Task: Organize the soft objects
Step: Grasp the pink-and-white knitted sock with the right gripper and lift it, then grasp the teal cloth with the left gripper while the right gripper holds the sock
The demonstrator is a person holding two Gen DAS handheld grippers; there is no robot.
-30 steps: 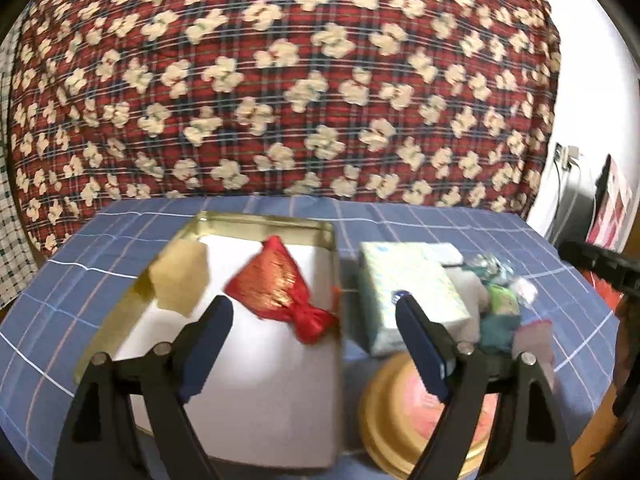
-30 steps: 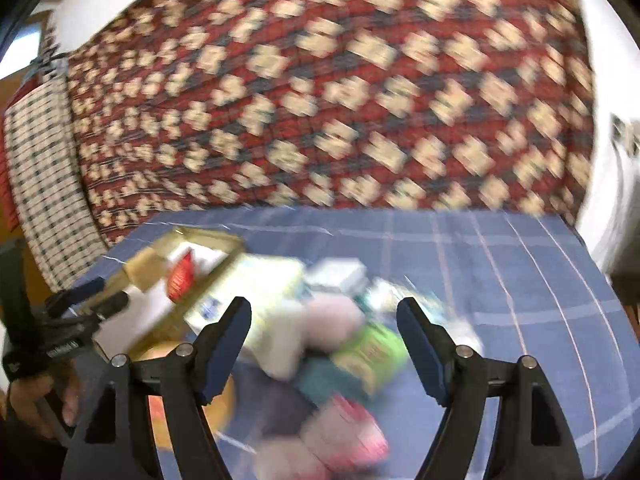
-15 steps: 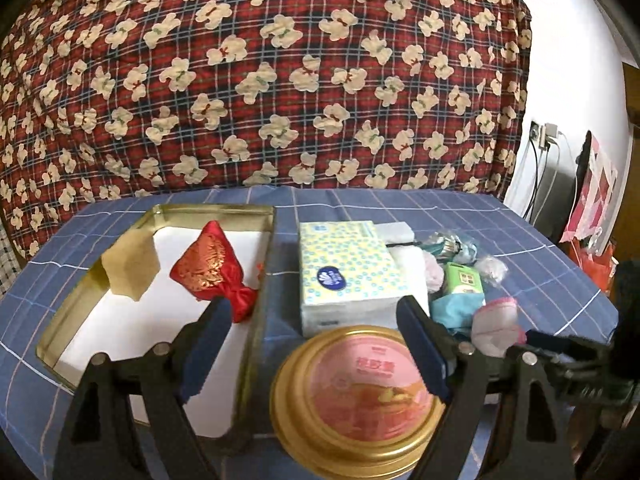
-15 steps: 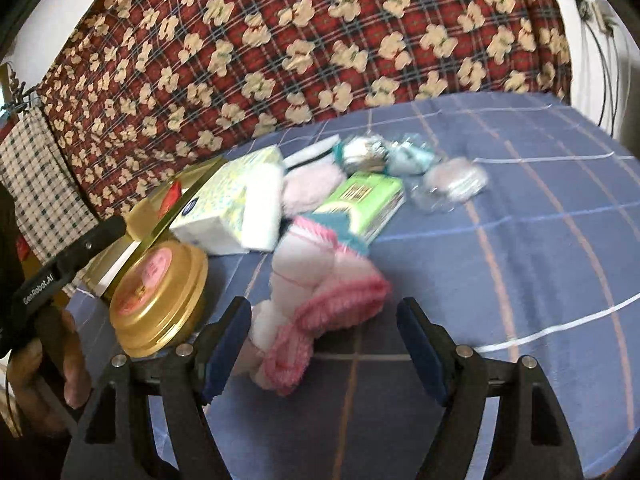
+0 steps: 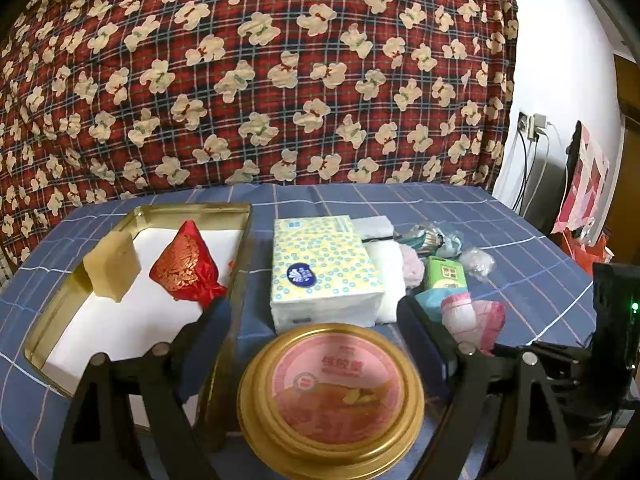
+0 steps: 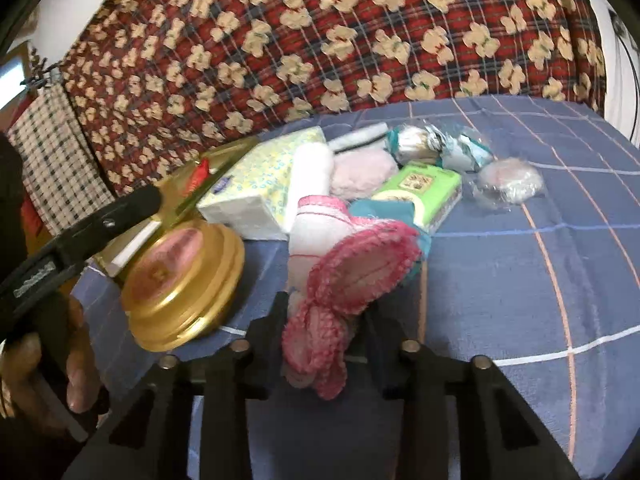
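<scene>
With my right gripper (image 6: 326,334) pinched tight on the pink-trimmed knitted bootie (image 6: 352,264), I've got one soft thing in hand and it hangs just off the cloth near the front edge of the table. My left gripper (image 5: 314,330) is spread wide and holds nothing, hovering over the round gold tin lid (image 5: 332,400).

Progress, as I judge it: early going. Two items already lie in the gold tray (image 5: 44,320) at the left side of the table, a tan sponge block (image 5: 112,266) and a red satin pouch (image 5: 186,266), both toward its far end, with plenty of white floor showing. The rest waits in a heap right of the tray: the dotted tissue pack (image 5: 324,272), a white folded cloth (image 5: 386,280) touching it, a fluffy pink puff (image 6: 364,174), a green packet (image 6: 420,192), a teal piece under the bootie, crinkly wrapped sweets (image 6: 440,146) and a plastic-wrapped pale puff (image 6: 508,180) set slightly apart.

Underneath, a blue cloth with a thin check (image 6: 520,300) covers the table. Behind it hangs a red plaid bear-print blanket (image 5: 260,72); a white wall with a socket and cables (image 5: 532,128) stands at the right.
</scene>
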